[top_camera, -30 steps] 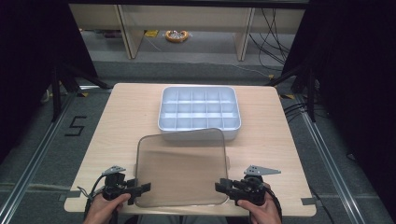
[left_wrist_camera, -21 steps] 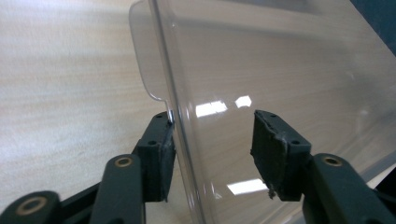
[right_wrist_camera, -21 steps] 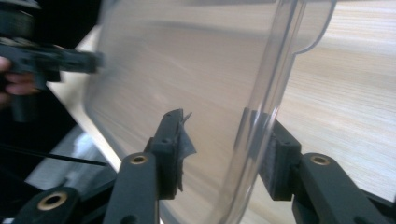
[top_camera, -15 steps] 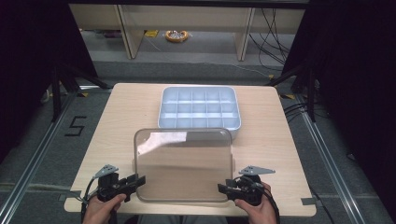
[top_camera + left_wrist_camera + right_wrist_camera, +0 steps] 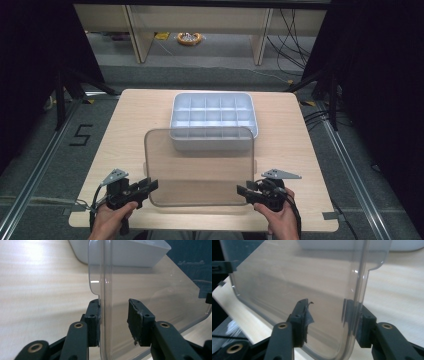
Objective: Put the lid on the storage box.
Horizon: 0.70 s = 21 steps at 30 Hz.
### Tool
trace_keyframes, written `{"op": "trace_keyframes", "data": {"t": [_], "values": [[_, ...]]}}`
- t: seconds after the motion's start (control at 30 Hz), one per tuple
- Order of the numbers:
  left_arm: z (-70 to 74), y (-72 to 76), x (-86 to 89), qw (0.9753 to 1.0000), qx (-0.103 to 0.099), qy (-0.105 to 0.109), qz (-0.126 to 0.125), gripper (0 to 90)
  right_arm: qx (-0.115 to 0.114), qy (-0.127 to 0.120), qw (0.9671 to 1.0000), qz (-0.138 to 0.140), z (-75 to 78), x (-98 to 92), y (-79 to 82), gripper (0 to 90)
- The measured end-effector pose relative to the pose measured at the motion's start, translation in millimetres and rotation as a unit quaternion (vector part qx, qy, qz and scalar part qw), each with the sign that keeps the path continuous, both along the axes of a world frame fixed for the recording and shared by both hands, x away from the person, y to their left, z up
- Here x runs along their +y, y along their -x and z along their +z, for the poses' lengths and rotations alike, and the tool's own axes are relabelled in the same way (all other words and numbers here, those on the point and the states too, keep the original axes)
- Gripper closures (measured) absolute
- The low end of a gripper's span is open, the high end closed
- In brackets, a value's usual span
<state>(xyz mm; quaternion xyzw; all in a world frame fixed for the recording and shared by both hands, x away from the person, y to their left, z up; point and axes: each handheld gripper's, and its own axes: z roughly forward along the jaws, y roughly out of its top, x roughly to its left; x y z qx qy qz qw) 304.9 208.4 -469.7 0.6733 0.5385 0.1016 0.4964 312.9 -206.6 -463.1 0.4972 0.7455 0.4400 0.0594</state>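
While a person's two hands reach in from six o'clock in the high view, a wooden table [image 5: 125, 130] spreads ahead of them on a grey floor. At about eight o'clock, the left gripper [image 5: 145, 187] points inward, toward three o'clock, at the left edge of a clear plastic lid [image 5: 200, 167]. In the left gripper view, the lid's rim passes edge-on between the two black jaws: one jaw's pad touches the rim's outer face, while the other jaw stands a little off the inner face, so the jaws are partly open around the edge, bracketing rather than fully pinching it.

At the centre, the lid is held up off the table, tilted, with its top edge toward twelve o'clock. Behind it, nearer twelve o'clock, a white compartment tray [image 5: 214, 112] sits on the table; the lid's top edge overlaps the tray's near wall in the high view.

At about four o'clock, the right gripper [image 5: 245, 192] points toward nine o'clock at the lid's right edge. In the right gripper view, the lid's rim lies against one jaw, and the other jaw stands apart from it on the lid's inner side, so these jaws too are partly open around the rim.
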Motion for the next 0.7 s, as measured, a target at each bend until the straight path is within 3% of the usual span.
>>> {"op": "trace_keyframes", "data": {"t": [0.13, 0.17, 0.23, 0.3, 0.37, 0.5, 0.53, 0.6, 0.63, 0.7], "values": [[8.1, -16.0, -6.6, 1.0, -0.006, -0.004, 0.001, 63.4, -0.011, 0.005, 0.9999, -0.012, 10.3, -4.2, -11.4, 52.3], [10.0, -20.3, -8.2, 0.9999, -0.011, -0.004, -0.004, 63.5, 0.009, -0.012, 0.9995, -0.026, 14.1, -2.0, -12.2, 51.8], [15.0, -27.7, -12.3, 0.9999, -0.013, -0.008, 0.0, 63.5, -0.02, 0.006, 0.9995, -0.025, 16.2, -7.0, -22.7, 50.8], [17.5, -31.9, -13.2, 0.9999, -0.013, -0.008, -0.001, 63.6, -0.017, -0.004, 0.9994, -0.03, 21.0, -8.7, -29.5, 50.5], [24.1, -45.5, -16.5, 0.9998, -0.017, -0.004, 0.005, 63.4, -0.024, 0.0, 0.9992, -0.033, 24.4, -10.3, -37.4, 50.4], [32.1, -57.0, -19.6, 0.9997, -0.023, -0.005, 0.005, 62.8, -0.031, 0.001, 0.9988, -0.038, 32.1, -11.8, -48.7, 49.8], [38.1, -64.9, -22.0, 0.9996, -0.025, -0.005, 0.009, 62.8, -0.023, -0.012, 0.9985, -0.048, 39.5, -10.9, -55.8, 49.5], [40.8, -69.1, -22.8, 0.9996, -0.028, -0.002, 0.01, 62.7, -0.029, -0.01, 0.9983, -0.05, 41.4, -11.7, -59.5, 49.3], [46.2, -76.9, -25.3, 0.9995, -0.03, -0.005, 0.012, 62.7, -0.041, -0.005, 0.9982, -0.043, 46.9, -15.8, -71.1, 48.9], [48.5, -81.0, -26.8, 0.9994, -0.032, -0.003, 0.014, 62.7, -0.042, -0.007, 0.998, -0.046, 49.1, -16.3, -74.2, 48.6]]}}
